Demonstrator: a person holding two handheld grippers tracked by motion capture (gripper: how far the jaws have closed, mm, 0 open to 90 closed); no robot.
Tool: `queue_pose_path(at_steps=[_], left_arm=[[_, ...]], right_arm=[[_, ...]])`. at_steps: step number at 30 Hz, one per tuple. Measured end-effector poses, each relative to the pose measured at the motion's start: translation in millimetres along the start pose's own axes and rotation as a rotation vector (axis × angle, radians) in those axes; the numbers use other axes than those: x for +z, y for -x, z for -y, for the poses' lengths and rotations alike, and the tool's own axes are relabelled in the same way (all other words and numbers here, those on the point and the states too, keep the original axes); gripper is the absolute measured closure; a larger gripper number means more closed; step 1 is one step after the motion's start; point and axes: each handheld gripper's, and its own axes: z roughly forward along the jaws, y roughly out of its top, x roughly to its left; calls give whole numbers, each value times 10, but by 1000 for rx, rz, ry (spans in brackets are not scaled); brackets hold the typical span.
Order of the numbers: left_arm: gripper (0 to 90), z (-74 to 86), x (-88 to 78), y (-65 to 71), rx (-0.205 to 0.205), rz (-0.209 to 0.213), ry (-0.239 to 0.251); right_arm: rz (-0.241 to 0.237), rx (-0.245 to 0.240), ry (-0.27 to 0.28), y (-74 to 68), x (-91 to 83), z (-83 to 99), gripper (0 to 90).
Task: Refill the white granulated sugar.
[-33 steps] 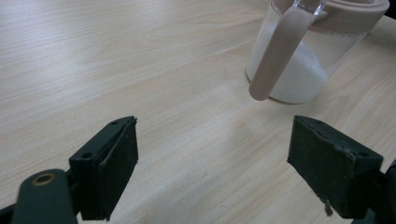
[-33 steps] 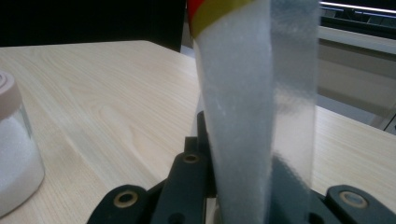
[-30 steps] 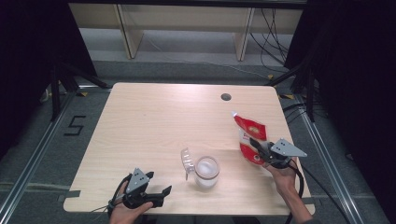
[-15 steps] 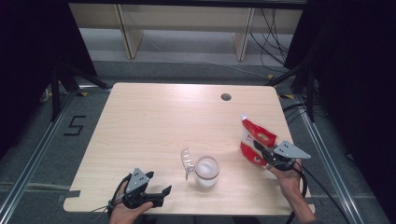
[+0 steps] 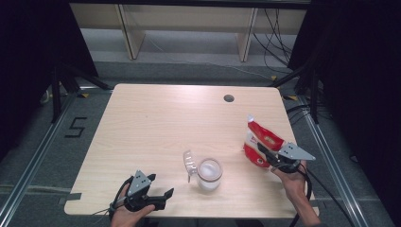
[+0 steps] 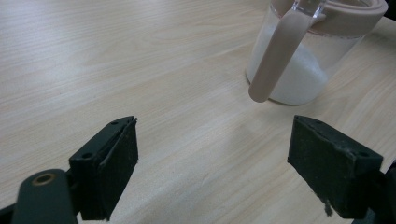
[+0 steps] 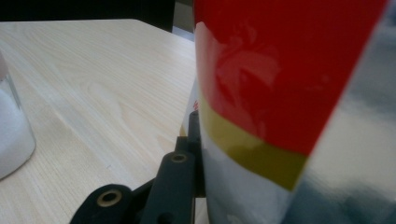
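Table (image 5: 156, 123): red bag (image 7: 289, 93) hides right gripper's (image 5: 267, 156) far finger.

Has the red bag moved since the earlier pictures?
Yes. In the high view the red bag, between the right gripper's just-opening jaws, has shifted toward the table's right edge, farther from the jar, which stayed put.

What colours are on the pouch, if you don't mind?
The pouch is red, with a yellow band and white; clearest in the right gripper view.

Light wooden table (image 5: 156, 123) on grey floor (image 5: 189, 52), pale shelving (image 5: 189, 19) behind.
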Motion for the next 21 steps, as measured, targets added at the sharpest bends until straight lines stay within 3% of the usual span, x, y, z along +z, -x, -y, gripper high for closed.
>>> queue_pose_path(at_steps=[4,5,9,11,17,18,21], left_arm=[[155,-5,0,2,-6,-2,3],[155,-3,1,2,-5,-2,2],[155,-4,-1,2,-6,-2,3],[155,1,-2,0,0,-2,-1],[155,4,2,0,-3,0,3],[155,-3,-3,1,-4,-2,2],[155,3,10,5,-18,1,5]], right_arm=[[15,-18,15,8,3,0,791],[7,0,0,-3,-4,0,789],[22,-3,12,-14,-2,2,782],[14,25,0,-25,-9,-1,765],[30,8,14,-5,-8,-1,732],[16,37,-4,-24,-26,-3,716],[28,5,23,1,-23,-14,697]])
